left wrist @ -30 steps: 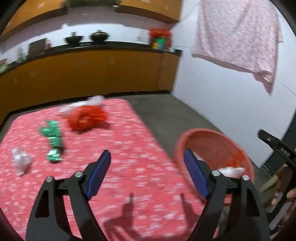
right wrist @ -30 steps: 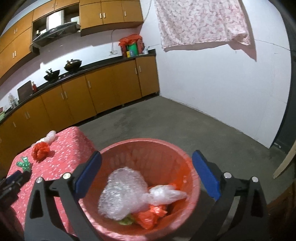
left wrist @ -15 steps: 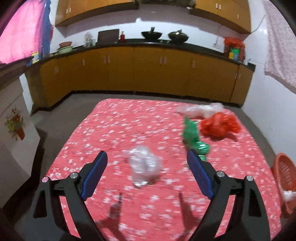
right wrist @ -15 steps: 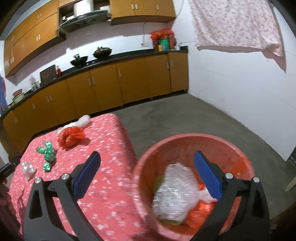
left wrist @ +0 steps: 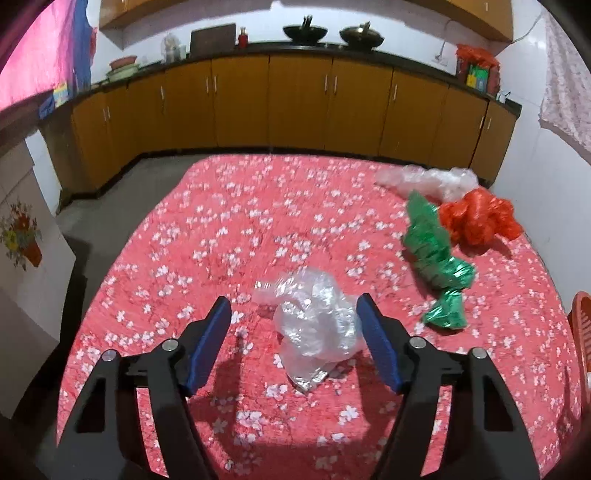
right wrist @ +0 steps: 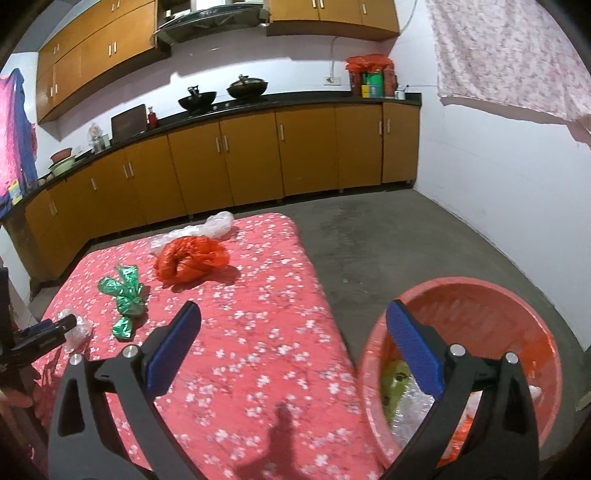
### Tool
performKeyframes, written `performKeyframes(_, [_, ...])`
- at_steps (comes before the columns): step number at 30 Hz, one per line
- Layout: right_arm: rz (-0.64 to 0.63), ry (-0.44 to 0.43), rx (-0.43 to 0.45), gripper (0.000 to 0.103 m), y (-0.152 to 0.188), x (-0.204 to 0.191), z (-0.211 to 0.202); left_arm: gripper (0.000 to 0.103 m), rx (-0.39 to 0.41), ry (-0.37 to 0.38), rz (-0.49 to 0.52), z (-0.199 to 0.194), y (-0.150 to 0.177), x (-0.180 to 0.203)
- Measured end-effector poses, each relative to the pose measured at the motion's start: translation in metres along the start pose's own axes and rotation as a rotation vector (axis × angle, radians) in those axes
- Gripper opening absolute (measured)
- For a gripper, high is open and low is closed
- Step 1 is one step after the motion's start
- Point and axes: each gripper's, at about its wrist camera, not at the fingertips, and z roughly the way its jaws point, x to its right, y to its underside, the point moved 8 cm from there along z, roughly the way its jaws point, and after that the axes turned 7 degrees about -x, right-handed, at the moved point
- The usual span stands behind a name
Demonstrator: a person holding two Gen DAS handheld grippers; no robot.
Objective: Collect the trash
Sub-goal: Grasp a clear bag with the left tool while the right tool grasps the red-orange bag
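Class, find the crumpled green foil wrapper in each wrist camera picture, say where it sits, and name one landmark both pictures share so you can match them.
Left wrist view: green foil wrapper lies right of centre on the red floral tablecloth, beside the red plastic bag.
Right wrist view: the wrapper lies left of centre, left of and nearer than that bag.
Shared landmark: the two black woks on the counter.

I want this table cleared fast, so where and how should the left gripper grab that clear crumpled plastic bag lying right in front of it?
Grip the clear crumpled bag across its bunched, tallest middle, coming down from above and the near side. It already sits between the closing jaws of the left gripper, its right edge near one pad, not yet pinched. The flat tail toward the camera would likely slip.
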Motion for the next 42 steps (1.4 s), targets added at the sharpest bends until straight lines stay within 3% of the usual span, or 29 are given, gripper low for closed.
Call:
performKeyframes(7, [-0.046, -0.032, -0.027, 0.098, 0.003, -0.028, 0.020, 0.045, -0.048, 0.043, -0.024, 0.013, 0.000, -0.001])
performKeyframes(10, [-0.073, -0.045, -0.033, 0.098, 0.003, -0.042, 0.028, 0.040, -0.044, 0.052, -0.014, 0.014, -0.001, -0.001])
performKeyframes(17, [-0.089, -0.078, -0.039, 0.098, -0.017, -0.070, 0.059, 0.038, -0.018, 0.041, -0.008, 0.012, -0.010, -0.010])
performKeyframes(25, [-0.109, -0.106, -0.056, 0.098, -0.060, -0.113, 0.122, 0.038, 0.027, 0.012, -0.012, 0.011, -0.025, -0.021])
performKeyframes(33, [-0.166, -0.131, -0.162, 0.098, -0.061, -0.140, 0.177, 0.038, 0.042, 0.006, -0.037, 0.015, -0.032, -0.030])
performKeyframes(35, [-0.195, -0.143, -0.183, 0.094, -0.057, -0.145, 0.183, 0.038, 0.050, 0.005, -0.031, 0.014, -0.034, -0.029])
performKeyframes(37, [-0.202, -0.170, -0.206, 0.074, -0.052, -0.147, 0.186, 0.038, 0.050, 0.008, -0.025, 0.015, -0.034, -0.028])
performKeyframes(39, [-0.193, -0.188, -0.207, 0.065, -0.051, -0.146, 0.185, 0.038, 0.052, 0.007, -0.024, 0.015, -0.034, -0.027])
performKeyframes(42, [-0.200, -0.199, -0.206, 0.057, -0.046, -0.147, 0.182, 0.038, 0.057, 0.003, -0.022, 0.013, -0.034, -0.027])
